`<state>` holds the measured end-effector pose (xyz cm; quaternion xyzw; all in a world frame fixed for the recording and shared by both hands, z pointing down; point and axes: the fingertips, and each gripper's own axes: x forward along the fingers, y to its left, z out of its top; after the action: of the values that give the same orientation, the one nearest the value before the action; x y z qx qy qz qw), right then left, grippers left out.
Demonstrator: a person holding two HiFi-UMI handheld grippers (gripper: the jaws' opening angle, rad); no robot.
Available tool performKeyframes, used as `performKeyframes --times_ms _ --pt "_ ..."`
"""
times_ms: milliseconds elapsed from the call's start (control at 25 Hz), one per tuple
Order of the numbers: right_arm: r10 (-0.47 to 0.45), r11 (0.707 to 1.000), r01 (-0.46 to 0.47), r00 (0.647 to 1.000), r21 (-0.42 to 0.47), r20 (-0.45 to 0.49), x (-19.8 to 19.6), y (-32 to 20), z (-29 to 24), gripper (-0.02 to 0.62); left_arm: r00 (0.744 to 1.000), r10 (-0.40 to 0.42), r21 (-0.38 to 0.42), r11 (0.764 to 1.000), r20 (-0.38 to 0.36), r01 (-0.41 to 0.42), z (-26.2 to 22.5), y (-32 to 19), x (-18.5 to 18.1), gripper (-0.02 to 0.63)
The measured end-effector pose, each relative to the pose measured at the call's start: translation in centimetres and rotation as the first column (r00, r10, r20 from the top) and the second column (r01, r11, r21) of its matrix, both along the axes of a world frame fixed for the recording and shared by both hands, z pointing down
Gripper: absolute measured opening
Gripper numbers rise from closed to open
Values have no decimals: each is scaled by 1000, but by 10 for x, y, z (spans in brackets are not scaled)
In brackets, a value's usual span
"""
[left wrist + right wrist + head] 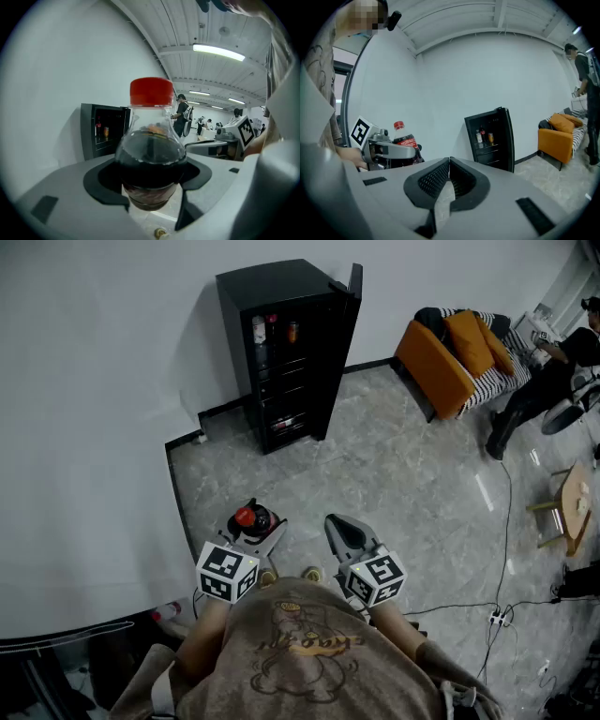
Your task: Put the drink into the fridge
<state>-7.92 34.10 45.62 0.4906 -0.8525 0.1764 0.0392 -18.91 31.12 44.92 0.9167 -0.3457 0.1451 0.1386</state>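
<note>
Head view: L gripper (257, 527) tight round cola bottle (247, 517), R gripper (336, 524) jaws together, empty; both fwd, slightly nose-down.

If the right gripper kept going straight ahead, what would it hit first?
Nothing near: the right gripper faces open floor, then probably the black fridge or wall beside it; depth unclear.

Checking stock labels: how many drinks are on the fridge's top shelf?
3, side by side in the right gripper view: pale bottle at left, dark bottle in the middle, orange drink at right. More may be hidden behind them.
</note>
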Motion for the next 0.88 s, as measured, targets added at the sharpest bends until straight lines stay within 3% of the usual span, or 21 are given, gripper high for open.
performKeyframes --times_ms 560,880 --pt "-22 1000 22 999 -20 24 0 10 3 21 1000 -12 -5 1000 13 12 1 3 0 311" --pt "-61 998 61 998 -8 21 37 18 3 21 999 -38 0 999 8 38 6 -3 35 311"
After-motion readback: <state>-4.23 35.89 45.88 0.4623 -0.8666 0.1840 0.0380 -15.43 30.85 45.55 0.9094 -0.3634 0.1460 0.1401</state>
